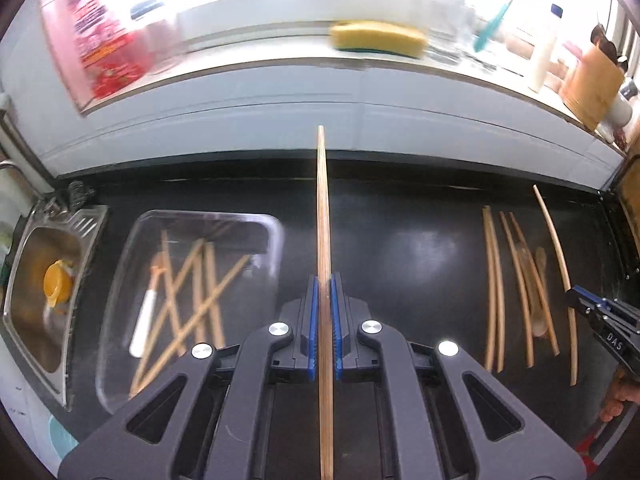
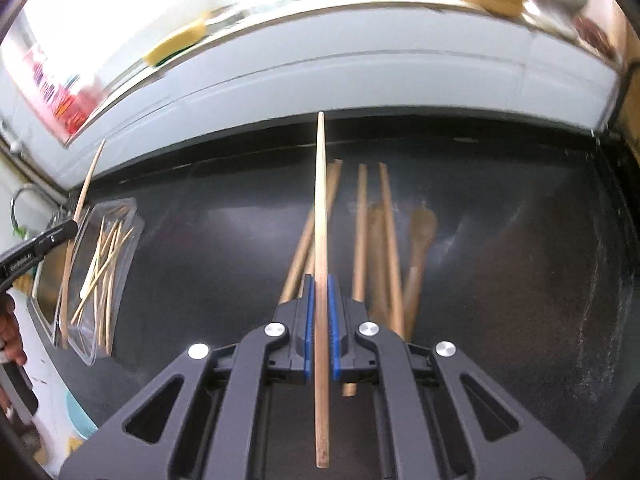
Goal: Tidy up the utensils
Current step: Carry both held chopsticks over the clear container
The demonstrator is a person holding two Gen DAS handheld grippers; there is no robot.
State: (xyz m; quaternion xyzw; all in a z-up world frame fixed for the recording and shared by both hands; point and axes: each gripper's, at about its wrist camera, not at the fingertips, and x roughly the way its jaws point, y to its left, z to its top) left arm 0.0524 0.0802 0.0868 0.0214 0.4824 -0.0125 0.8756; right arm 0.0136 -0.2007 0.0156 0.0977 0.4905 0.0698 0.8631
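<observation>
My left gripper (image 1: 324, 280) is shut on a wooden chopstick (image 1: 323, 200), held above the black counter (image 1: 400, 240). To its left lies a clear tray (image 1: 272, 232) holding several chopsticks (image 1: 200, 280) and a white-handled utensil (image 1: 144, 320). Loose chopsticks (image 1: 496, 280) lie on the counter at the right. My right gripper (image 2: 319, 278) is shut on another chopstick (image 2: 321, 200), above the loose chopsticks (image 2: 362, 220) and a wooden spoon (image 2: 422, 232). In the right wrist view the left gripper (image 2: 74, 226) hangs over the tray (image 2: 136, 216) at the far left.
A steel sink (image 1: 36, 280) with a yellow object sits left of the tray. A white ledge behind the counter carries a yellow sponge (image 1: 378, 38), a red package (image 1: 108, 48), a white bottle (image 1: 540, 60) and a wooden block (image 1: 592, 84). A hand (image 2: 8, 332) shows at the left edge.
</observation>
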